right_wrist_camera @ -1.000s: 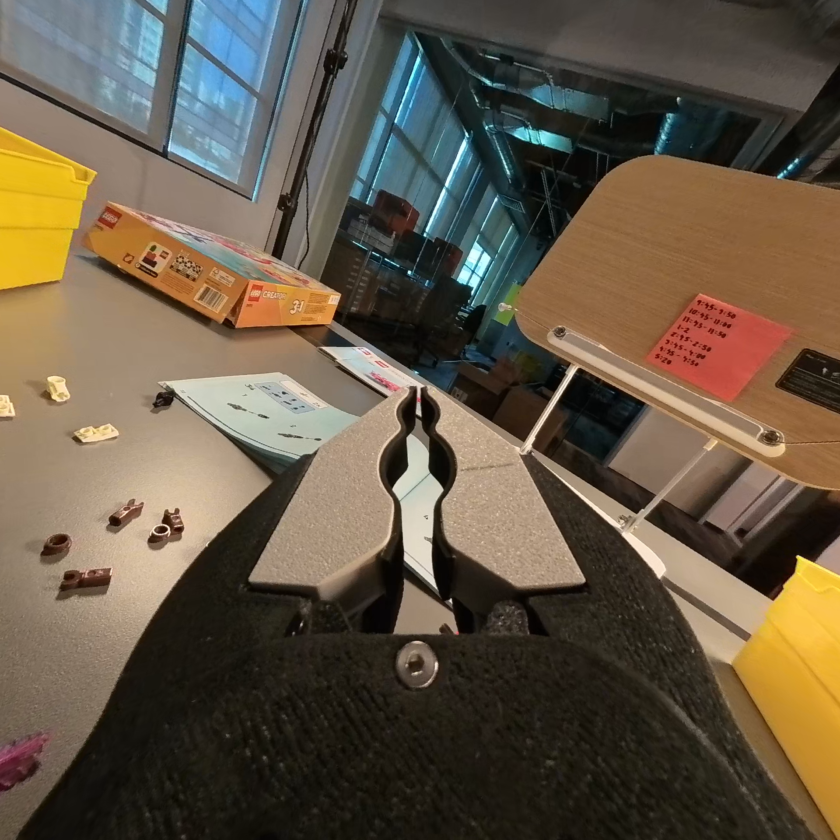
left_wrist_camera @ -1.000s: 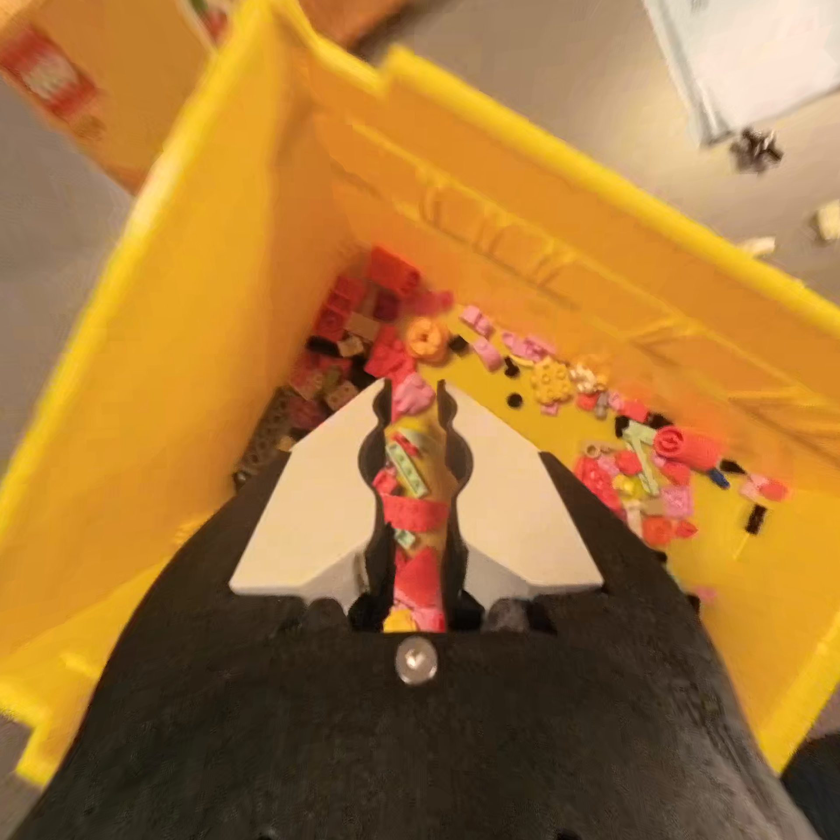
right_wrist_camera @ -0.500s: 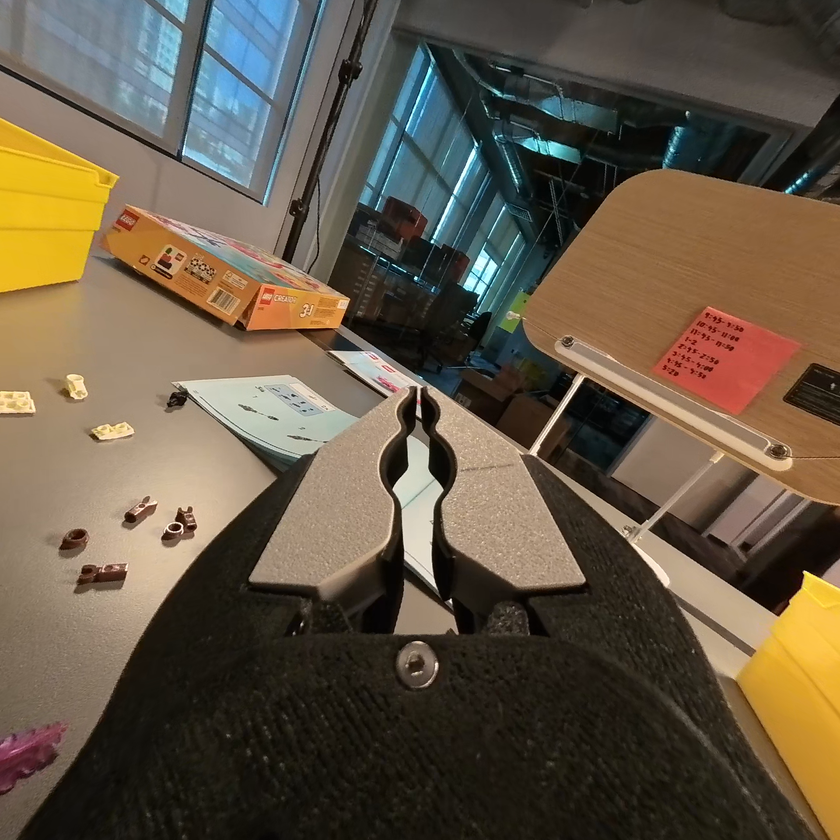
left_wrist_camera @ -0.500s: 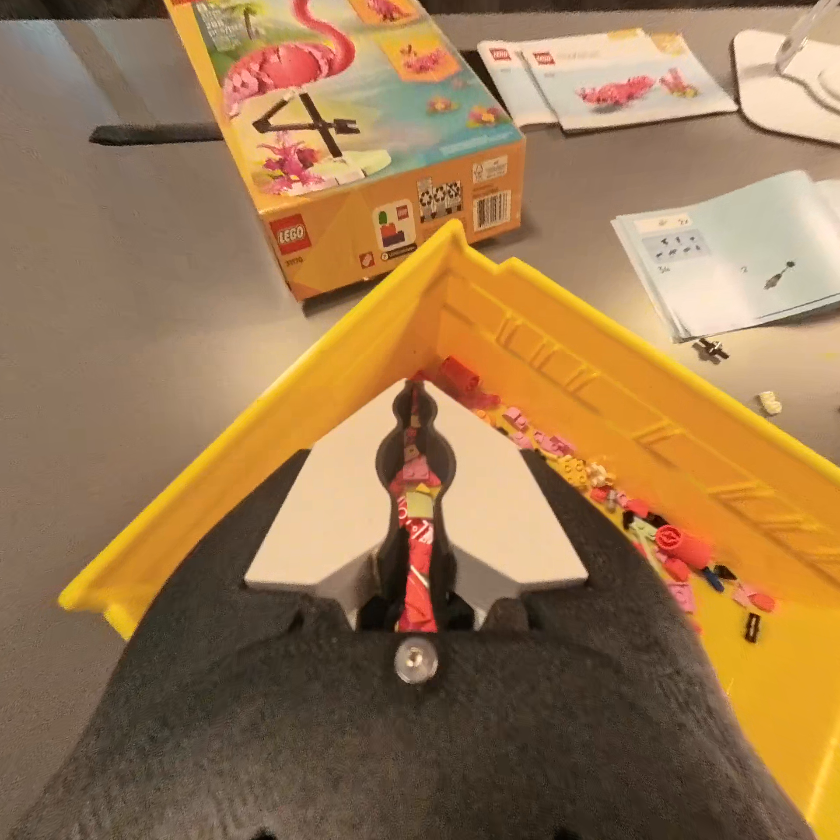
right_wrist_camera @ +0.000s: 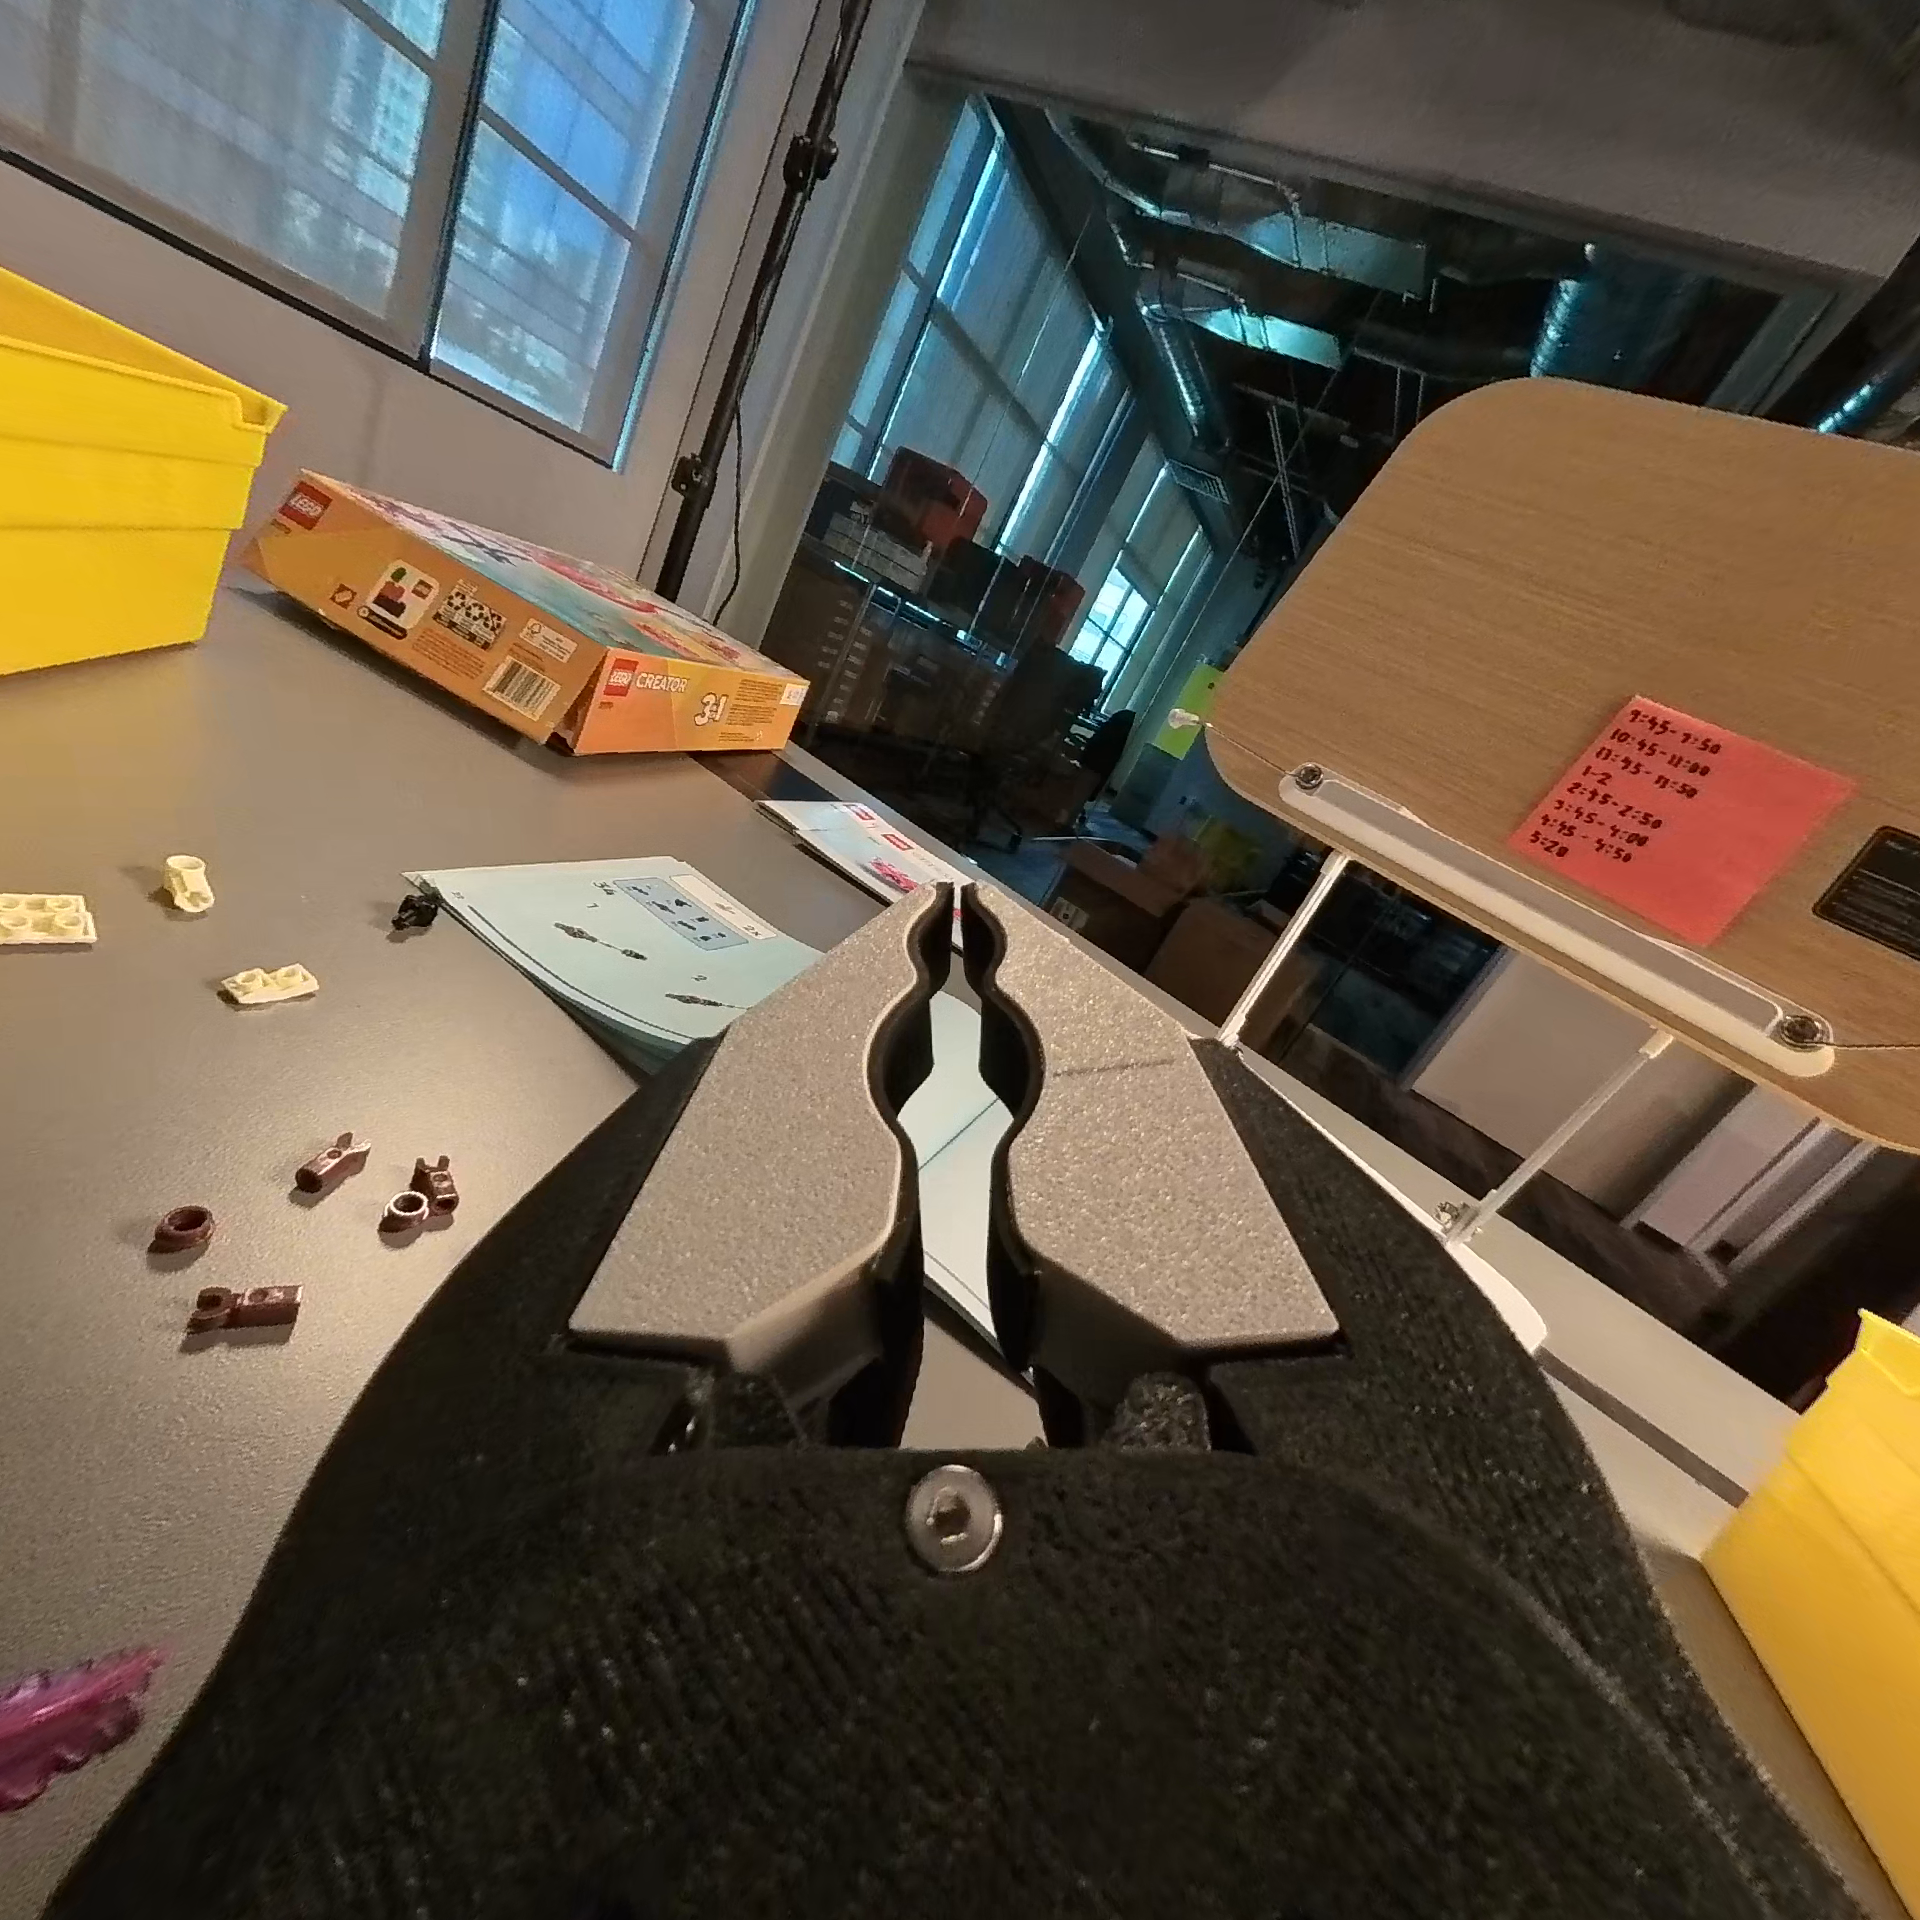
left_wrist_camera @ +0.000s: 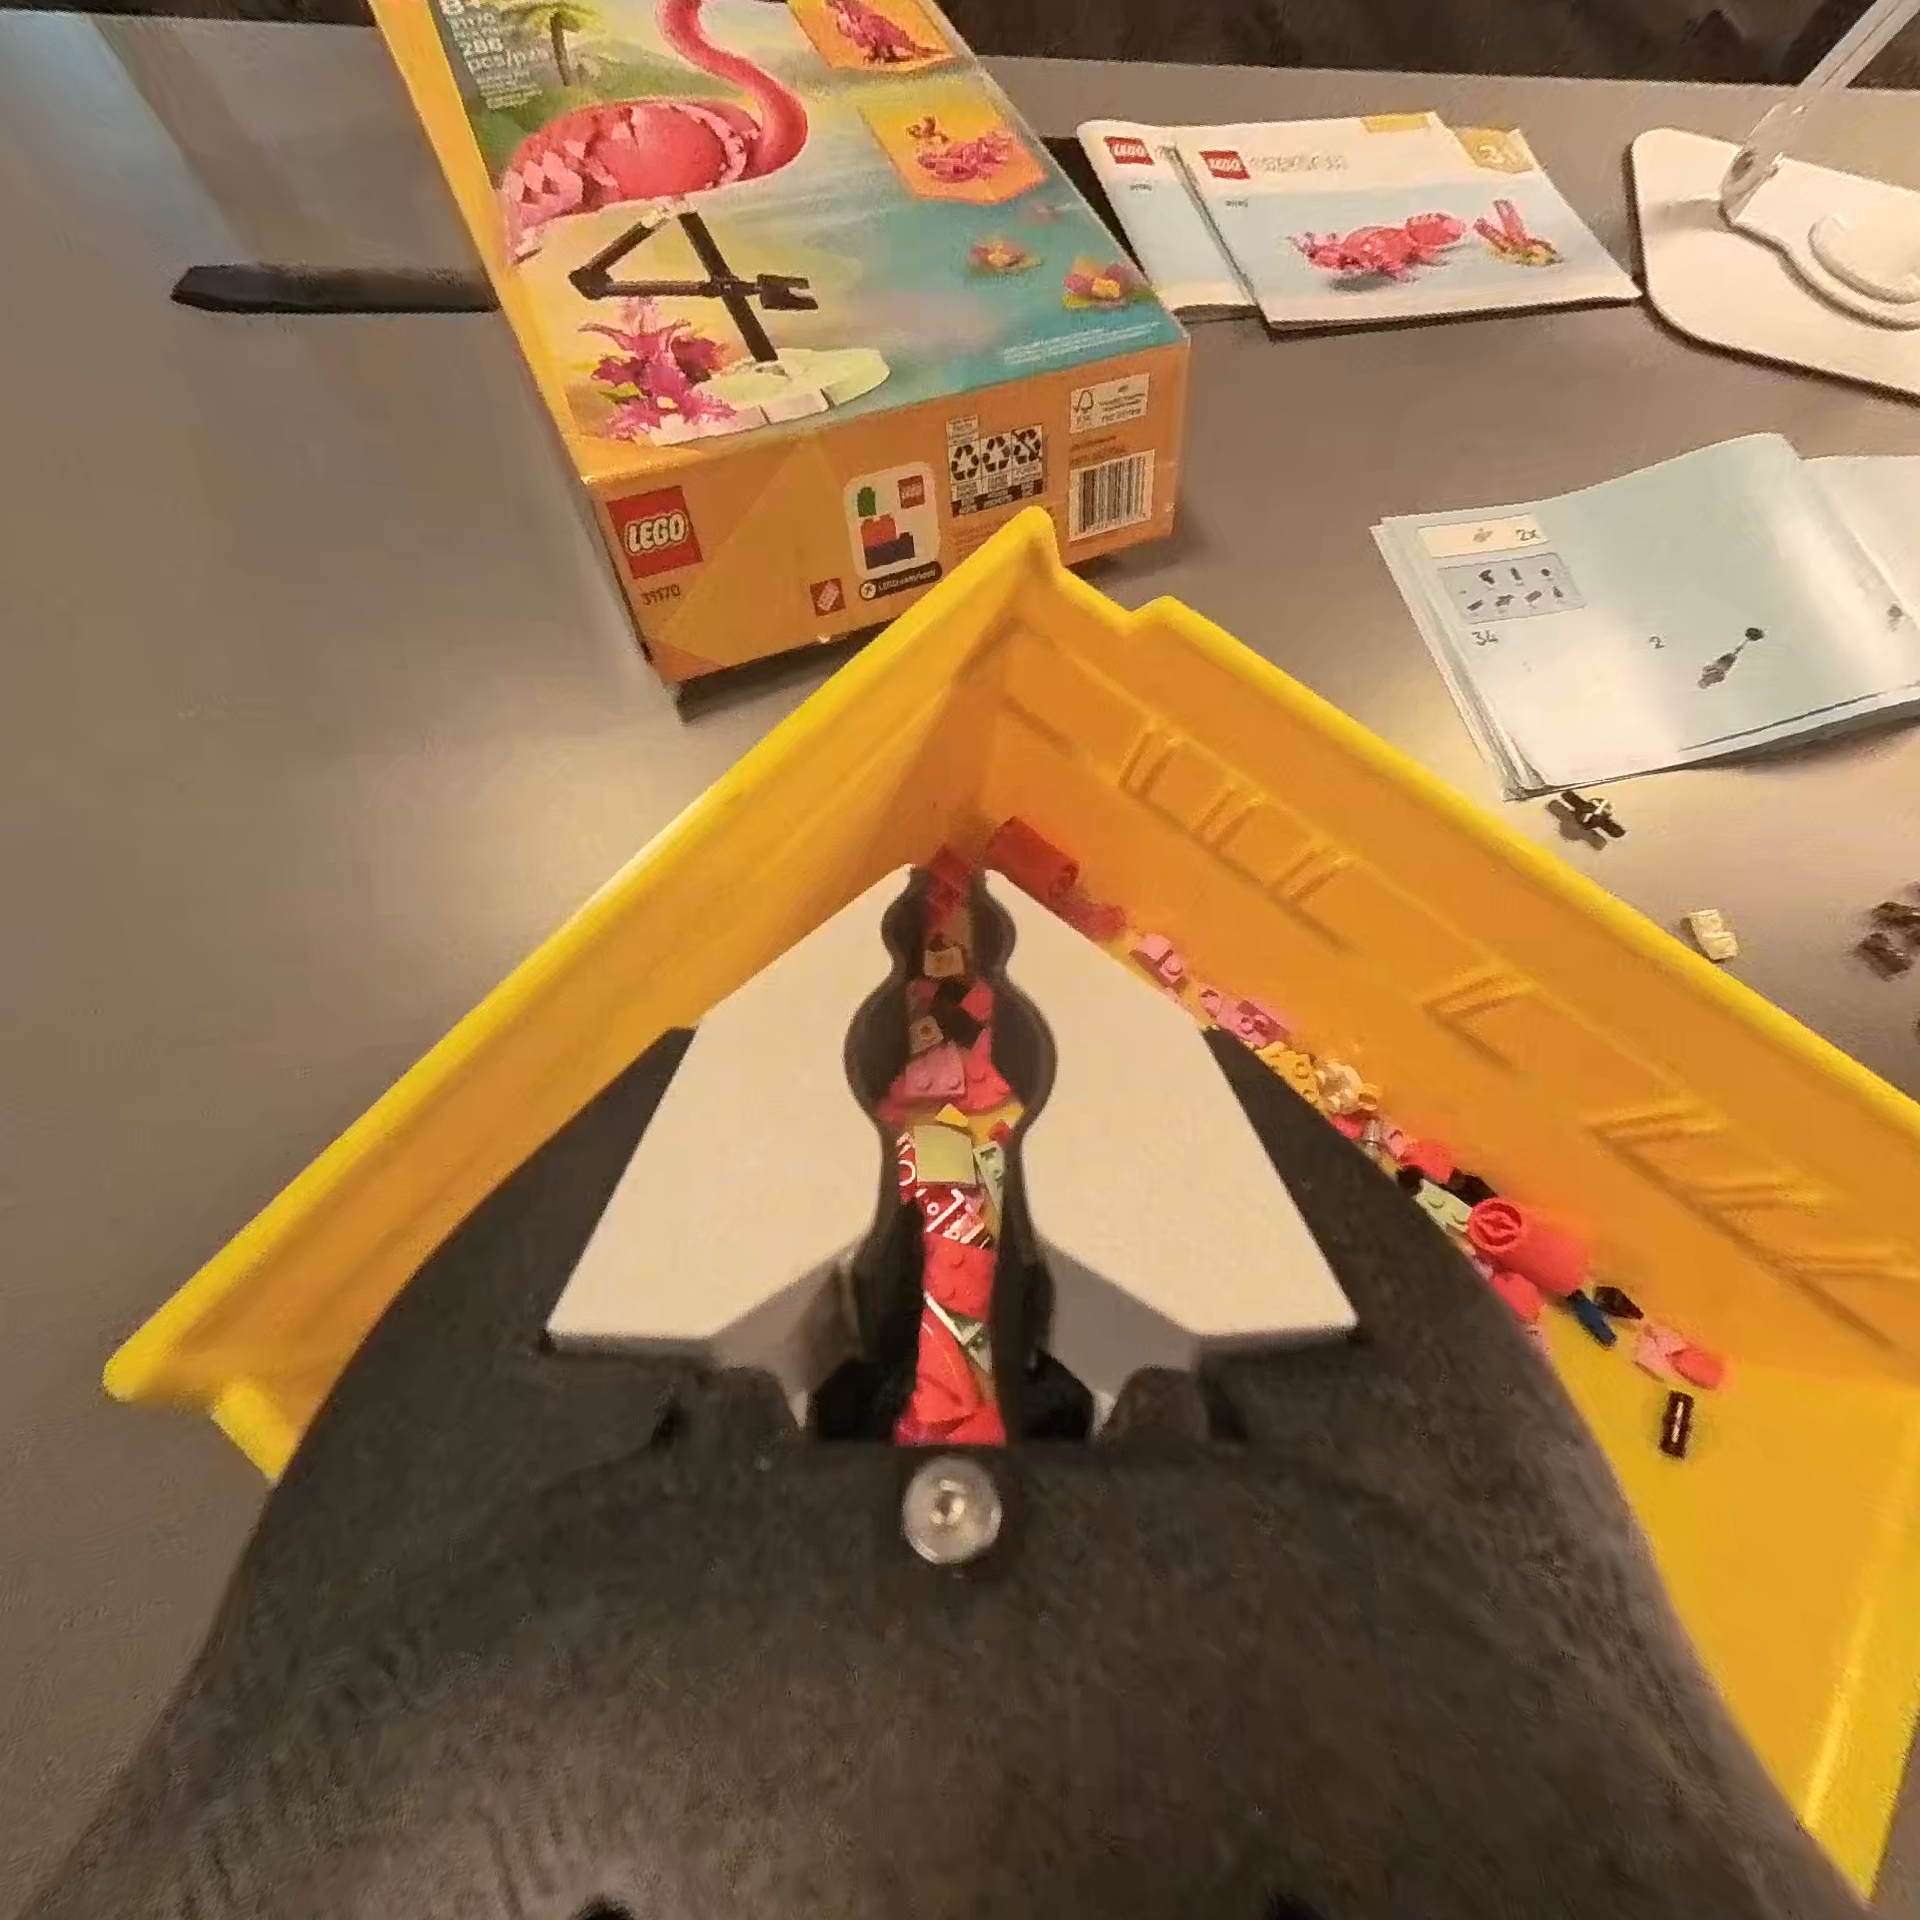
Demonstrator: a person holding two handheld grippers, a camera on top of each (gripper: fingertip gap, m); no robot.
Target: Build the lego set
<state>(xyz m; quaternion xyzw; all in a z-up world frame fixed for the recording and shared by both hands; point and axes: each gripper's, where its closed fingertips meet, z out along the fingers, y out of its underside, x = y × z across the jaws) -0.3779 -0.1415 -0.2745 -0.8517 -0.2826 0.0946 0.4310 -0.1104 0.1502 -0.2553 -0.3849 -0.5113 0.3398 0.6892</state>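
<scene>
My left gripper (left_wrist_camera: 953,885) hovers over the corner of a yellow bin (left_wrist_camera: 582,1039). Its fingertips stand a narrow slit apart, and I see nothing pressed between them. Behind the slit lie the loose red, pink and yellow bricks (left_wrist_camera: 1496,1236) on the bin floor, with a red round brick (left_wrist_camera: 1034,857) in the corner. My right gripper (right_wrist_camera: 954,894) is shut with its tips together and nothing in them. It is raised above a grey table (right_wrist_camera: 208,790), over an open pale blue instruction booklet (right_wrist_camera: 623,945).
An orange toy box (left_wrist_camera: 831,312), two closed booklets (left_wrist_camera: 1403,218), the open booklet (left_wrist_camera: 1683,613) and a white stand base (left_wrist_camera: 1766,281) lie beyond the bin. The right wrist view shows small brown parts (right_wrist_camera: 332,1162), cream parts (right_wrist_camera: 268,985), a wooden board (right_wrist_camera: 1558,644) and another yellow bin (right_wrist_camera: 1839,1558). The grippers' ends are close to 40 centimeters from one another. The red round brick (left_wrist_camera: 1034,857) is about 10 centimeters from my left fingertips.
My left gripper rose from deep inside the bin to above its corner. Its jaws closed from partly open, then parted slightly. My right gripper stayed shut and barely shifted.
</scene>
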